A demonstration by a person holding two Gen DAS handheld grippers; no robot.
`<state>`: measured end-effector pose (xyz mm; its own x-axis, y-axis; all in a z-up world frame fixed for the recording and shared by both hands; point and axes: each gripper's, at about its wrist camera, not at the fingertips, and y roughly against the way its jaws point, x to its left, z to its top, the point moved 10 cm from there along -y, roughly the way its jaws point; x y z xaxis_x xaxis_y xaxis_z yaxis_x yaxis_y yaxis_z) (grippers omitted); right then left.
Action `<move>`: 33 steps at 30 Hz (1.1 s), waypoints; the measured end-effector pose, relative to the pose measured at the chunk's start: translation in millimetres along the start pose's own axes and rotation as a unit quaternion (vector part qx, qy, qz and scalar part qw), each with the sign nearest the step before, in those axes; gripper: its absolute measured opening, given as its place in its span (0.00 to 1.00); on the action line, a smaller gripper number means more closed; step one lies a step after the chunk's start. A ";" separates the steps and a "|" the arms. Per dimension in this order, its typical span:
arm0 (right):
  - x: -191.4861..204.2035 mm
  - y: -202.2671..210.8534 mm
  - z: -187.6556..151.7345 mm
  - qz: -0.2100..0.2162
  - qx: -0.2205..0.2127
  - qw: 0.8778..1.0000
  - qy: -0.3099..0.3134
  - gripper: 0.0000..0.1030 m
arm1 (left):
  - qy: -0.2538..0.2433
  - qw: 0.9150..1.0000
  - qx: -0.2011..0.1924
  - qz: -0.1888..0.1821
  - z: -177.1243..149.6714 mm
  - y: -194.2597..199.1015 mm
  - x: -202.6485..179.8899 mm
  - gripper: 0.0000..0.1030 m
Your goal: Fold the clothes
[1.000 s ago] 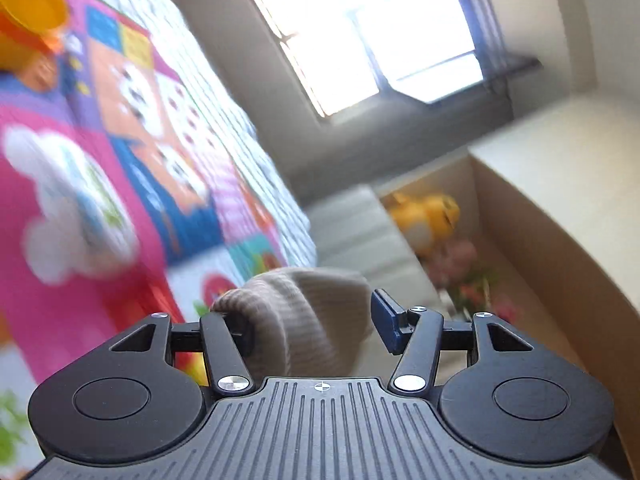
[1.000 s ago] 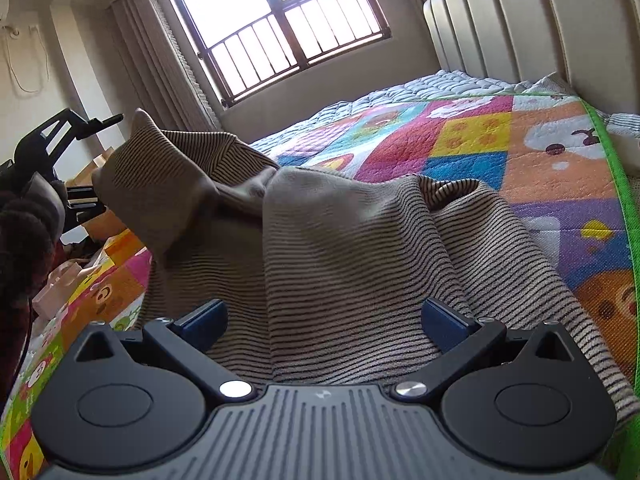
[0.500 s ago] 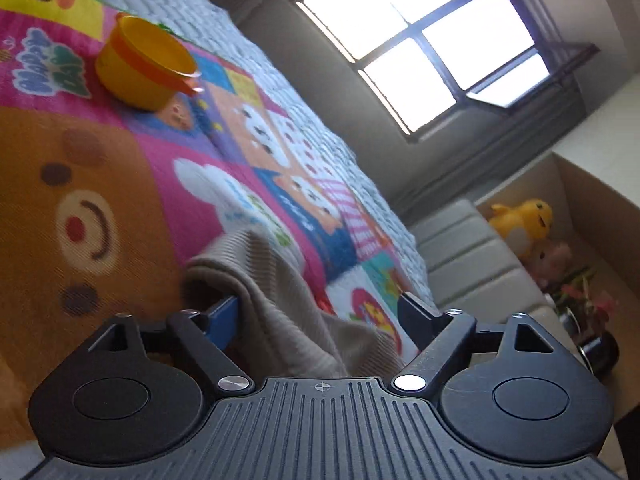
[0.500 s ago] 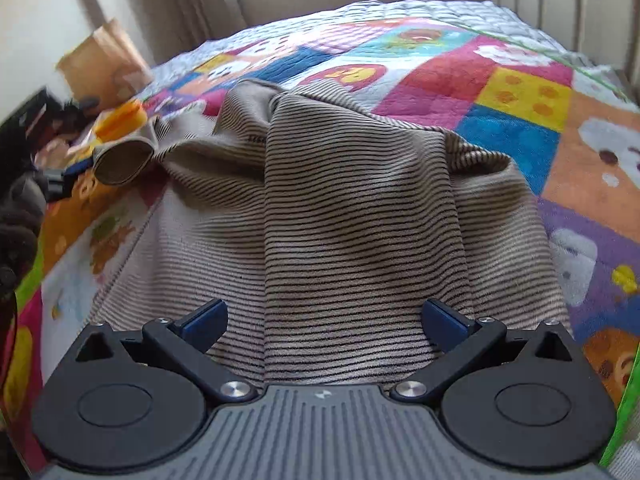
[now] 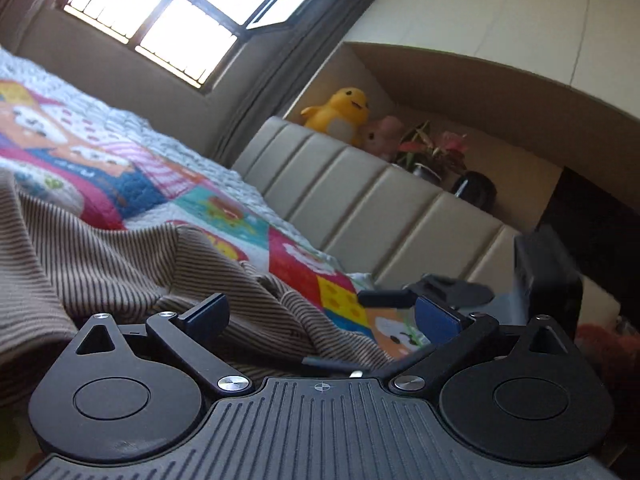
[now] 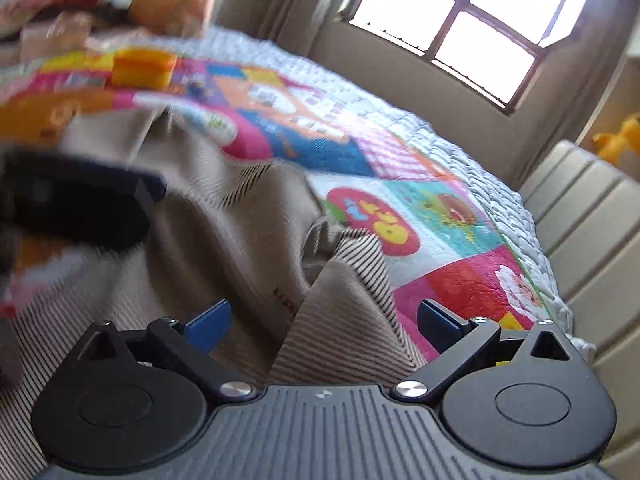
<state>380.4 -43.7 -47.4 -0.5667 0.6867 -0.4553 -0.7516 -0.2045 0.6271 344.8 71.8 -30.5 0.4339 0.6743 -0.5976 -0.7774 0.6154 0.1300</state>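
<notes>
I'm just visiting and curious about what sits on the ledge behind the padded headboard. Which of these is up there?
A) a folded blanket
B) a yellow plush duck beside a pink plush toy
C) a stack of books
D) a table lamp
B: in the left wrist view a yellow plush duck sits on the ledge above the headboard, next to a pink plush toy.

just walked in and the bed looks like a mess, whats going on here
A person is folding clothes with a handheld gripper in each hand. A brown striped garment lies rumpled on the colourful patchwork quilt. Neither gripper grips it now. The left gripper is opening, low over the fabric, with its fingers clear of the cloth. The right gripper is starting to close, and a raised fold of the garment stands between its fingers, not yet pinched. The fold is unfinished.
</notes>
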 end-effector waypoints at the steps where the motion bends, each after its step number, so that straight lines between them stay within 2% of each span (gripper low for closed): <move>1: 4.1 -4.3 -8.8 -0.019 0.008 0.999 0.044 0.93 | 0.005 1.000 0.004 0.006 0.4 -0.4 5.0 1.00; 2: 5.4 -8.0 -16.6 -0.040 0.014 0.995 0.086 0.93 | 0.009 1.000 0.008 0.013 0.9 -1.0 9.6 1.00; 4: -24.7 -10.1 -24.4 -0.102 0.011 0.985 0.137 0.93 | -0.007 0.999 0.025 0.023 -4.8 -6.6 9.0 1.00; 6: -56.0 -11.0 -30.9 -0.163 0.010 0.969 0.184 0.95 | -0.031 0.998 0.044 0.027 -13.0 -11.2 5.1 1.00; 8: -112.4 -15.2 -37.2 -0.242 0.022 0.952 0.184 0.95 | -0.056 0.996 0.057 0.030 -20.4 -14.2 1.8 1.00; 10: -166.2 -26.0 -46.6 -0.300 0.044 0.937 0.171 0.96 | -0.052 0.996 0.060 0.028 -21.7 -13.6 4.0 1.00; 13: -215.7 -45.5 -67.9 -0.326 0.087 0.936 0.103 0.96 | -0.032 0.997 0.065 0.026 -22.2 -13.6 12.2 1.00; 14: -220.3 -50.3 -74.1 -0.323 0.095 0.937 0.095 0.96 | -0.023 0.997 0.068 0.026 -21.9 -14.2 15.4 1.00; 15: -220.7 -53.2 -78.4 -0.311 0.100 0.941 0.083 0.96 | -0.016 0.997 0.069 0.026 -21.7 -14.2 17.9 1.00; 17: -214.4 -43.4 -75.4 -0.262 0.081 0.962 0.017 0.95 | -0.010 0.997 0.071 0.025 -21.7 -14.4 19.9 1.00; 19: -207.2 -32.1 -69.1 -0.210 0.059 0.975 -0.049 0.95 | -0.012 0.997 0.073 0.023 -22.1 -15.1 18.8 1.00; 21: -197.3 -10.9 -40.8 -0.154 0.005 0.981 -0.120 0.94 | -0.019 0.997 0.076 0.021 -23.8 -15.4 16.6 1.00; 22: -192.2 -0.6 -25.7 -0.123 -0.021 0.980 -0.155 0.86 | -0.023 0.997 0.077 0.021 -24.6 -15.7 15.2 1.00; 23: -184.9 1.1 -8.5 -0.075 -0.036 0.977 -0.197 0.73 | -0.027 0.996 0.079 0.020 -25.4 -15.9 13.7 1.00; 24: -174.5 -5.4 5.2 -0.014 -0.038 0.970 -0.239 0.67 | -0.028 0.996 0.079 0.019 -25.3 -16.0 12.9 1.00; 25: -163.7 -11.3 19.2 0.046 -0.039 0.959 -0.278 0.55 | -0.028 0.996 0.079 0.018 -25.0 -16.1 12.1 1.00; 26: -149.6 -22.1 30.4 0.093 -0.035 0.947 -0.307 0.49 | -0.029 0.996 0.078 0.017 -24.7 -16.1 11.3 1.00; 27: -135.6 -36.5 38.9 0.121 -0.025 0.938 -0.323 0.48 | -0.028 0.996 0.078 0.017 -24.5 -15.8 11.2 1.00; 28: -122.0 -50.8 47.0 0.146 -0.015 0.930 -0.336 0.47 | -0.027 0.996 0.078 0.017 -24.3 -15.4 11.1 1.00; 32: -89.2 -115.6 53.6 0.142 0.050 0.927 -0.344 0.45 | -0.030 0.996 0.077 0.016 -24.5 -13.4 9.1 1.00; 33: -85.4 -132.2 48.4 0.145 0.078 0.917 -0.364 0.42 | -0.033 0.996 0.077 0.016 -24.4 -13.3 8.1 1.00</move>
<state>544.5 -41.5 -60.8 -0.3177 0.9141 0.2520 -0.5153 -0.3896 0.7634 347.5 59.1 -56.3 0.4428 0.7166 -0.5389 -0.7140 0.6454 0.2715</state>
